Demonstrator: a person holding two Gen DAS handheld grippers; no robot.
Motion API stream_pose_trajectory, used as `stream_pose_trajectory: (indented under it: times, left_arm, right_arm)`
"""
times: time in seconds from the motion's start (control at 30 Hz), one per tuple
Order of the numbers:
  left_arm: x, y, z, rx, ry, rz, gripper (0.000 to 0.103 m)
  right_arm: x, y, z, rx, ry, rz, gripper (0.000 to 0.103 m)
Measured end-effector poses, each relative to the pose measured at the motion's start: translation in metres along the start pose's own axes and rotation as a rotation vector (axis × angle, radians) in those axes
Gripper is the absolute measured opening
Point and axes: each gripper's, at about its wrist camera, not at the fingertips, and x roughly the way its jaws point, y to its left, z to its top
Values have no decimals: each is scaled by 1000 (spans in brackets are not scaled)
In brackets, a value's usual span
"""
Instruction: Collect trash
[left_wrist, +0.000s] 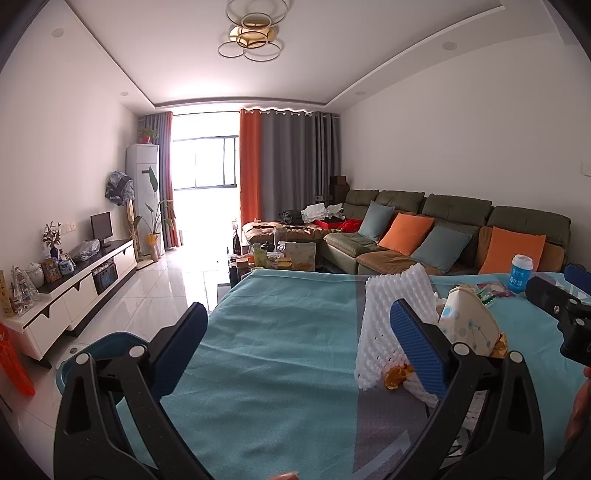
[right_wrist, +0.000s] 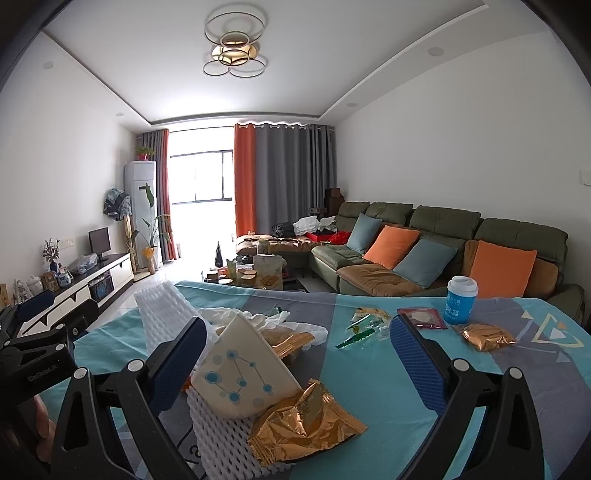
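Claws both stood wide and empty: the left claw (left_wrist: 295, 343) over the teal-blanketed worktop (left_wrist: 280, 332) beside white foam netting (left_wrist: 388, 325), the right claw (right_wrist: 295, 354) around a cream dotted paper carton (right_wrist: 243, 376) and crumpled gold foil wrapper (right_wrist: 306, 424). Farther right stood a blue paper cup (right_wrist: 461, 301).
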Motion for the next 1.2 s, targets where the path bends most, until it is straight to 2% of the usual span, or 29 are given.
stream_pose_trajectory:
  times: [1.2]
  left_arm:
    - [-5,-2,1,-6,-2,-14,97]
  right_arm:
    - [1,4,2,-6,2,-10,96]
